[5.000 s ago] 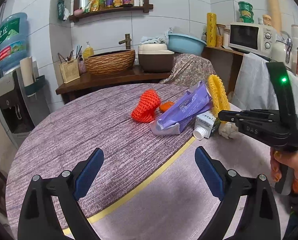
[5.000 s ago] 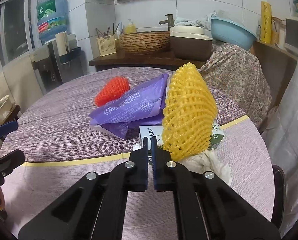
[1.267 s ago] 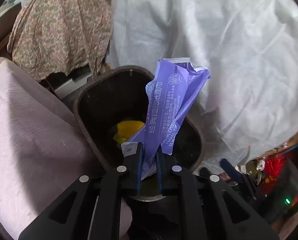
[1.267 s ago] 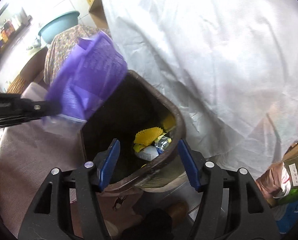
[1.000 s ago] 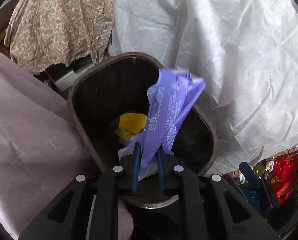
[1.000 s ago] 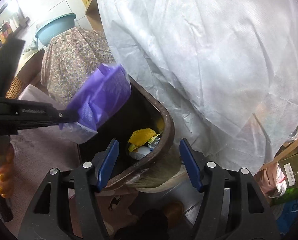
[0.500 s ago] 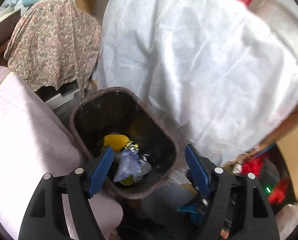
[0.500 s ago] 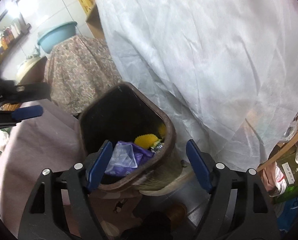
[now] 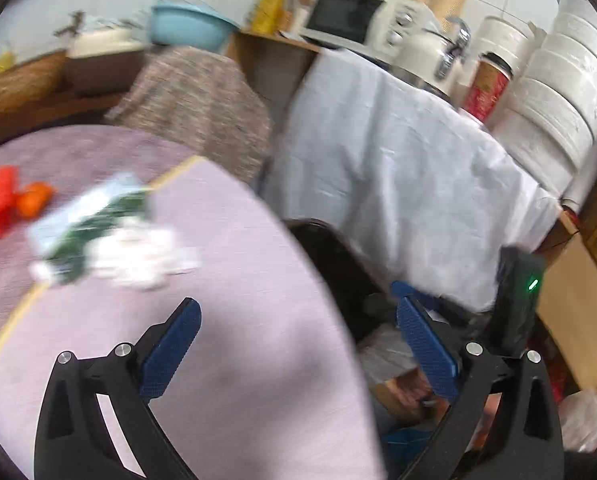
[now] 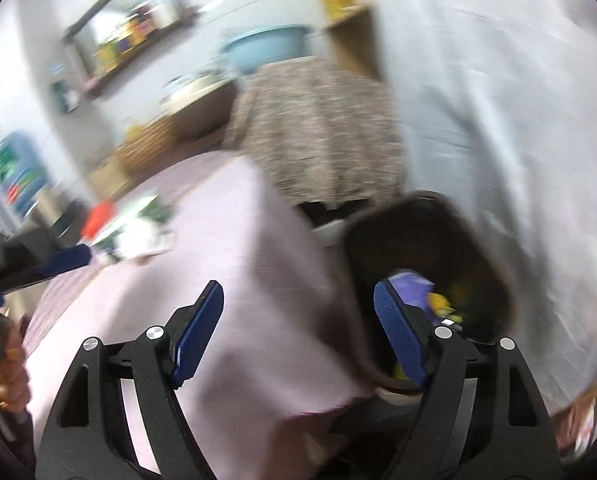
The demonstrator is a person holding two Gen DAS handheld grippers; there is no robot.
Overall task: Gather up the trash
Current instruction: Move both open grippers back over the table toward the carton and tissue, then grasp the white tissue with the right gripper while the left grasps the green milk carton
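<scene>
Gaping wide with nothing between its jaws, which have just been opening, the left gripper (image 9: 298,344) hangs over the surface (image 9: 258,280). Beyond them lie a blurred carton (image 9: 86,216) and crumpled tissue (image 9: 138,256). Right gripper (image 10: 298,332) also spread, empty; purple wrapper (image 10: 410,286) sits in the bin (image 10: 486,248) behind its right jaw.

- My left hand-held gripper (image 9: 296,344) has its jaws spread wide; they have just been opening, with nothing between the blue pads (image 9: 170,350).
- My right hand-held gripper (image 10: 298,330) also stands open and empty, its jaws lately widened.
- Both tilt downward.
- My left hand (image 10: 8,376) shows at the right wrist view's left edge, wrapped around its handle.
</scene>
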